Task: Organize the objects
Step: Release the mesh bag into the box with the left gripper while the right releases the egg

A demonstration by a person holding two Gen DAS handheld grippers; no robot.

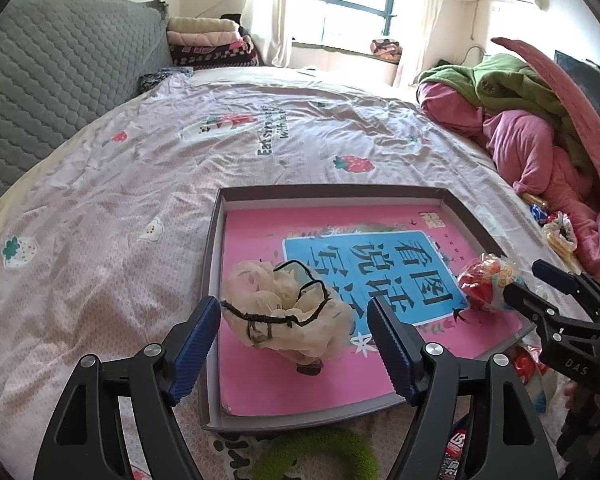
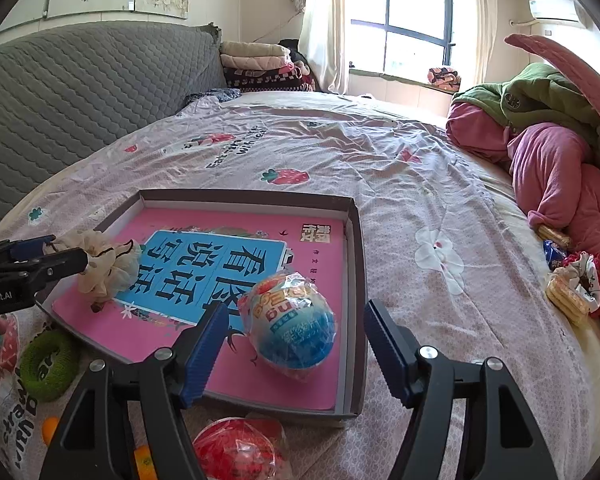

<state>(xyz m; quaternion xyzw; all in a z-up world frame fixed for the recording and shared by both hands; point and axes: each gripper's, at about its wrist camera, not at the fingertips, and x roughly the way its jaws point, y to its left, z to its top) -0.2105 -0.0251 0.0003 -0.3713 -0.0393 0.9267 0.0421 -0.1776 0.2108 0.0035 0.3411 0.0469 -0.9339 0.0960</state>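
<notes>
Two grippers work over one shallow tray (image 2: 358,280) on the bed (image 2: 420,184), and I judge the next move turns on what sits in it. A pink book (image 2: 308,376) covers the tray floor. On it, near the tray's right edge and toward its near right corner, rests the wrapped egg (image 2: 290,326), blue end toward me, red end away, so its long axis runs roughly along my right fingers. My right gripper (image 2: 292,350) is spread wide with the egg between the fingers, touching neither as far as I can tell. Near the tray's left edge sits the cream scrunchie (image 1: 284,312), just ahead of my left gripper (image 1: 294,338), also spread and apart from it. Each claw is nearer its own item.

Only the right view shows a red wrapped ball (image 2: 236,452) and green ring (image 2: 50,364) off the tray's near edge, with snacks (image 2: 568,296) well apart by the bed's right edge. Only the left view shows the scrunchie squarely between the fingers.
</notes>
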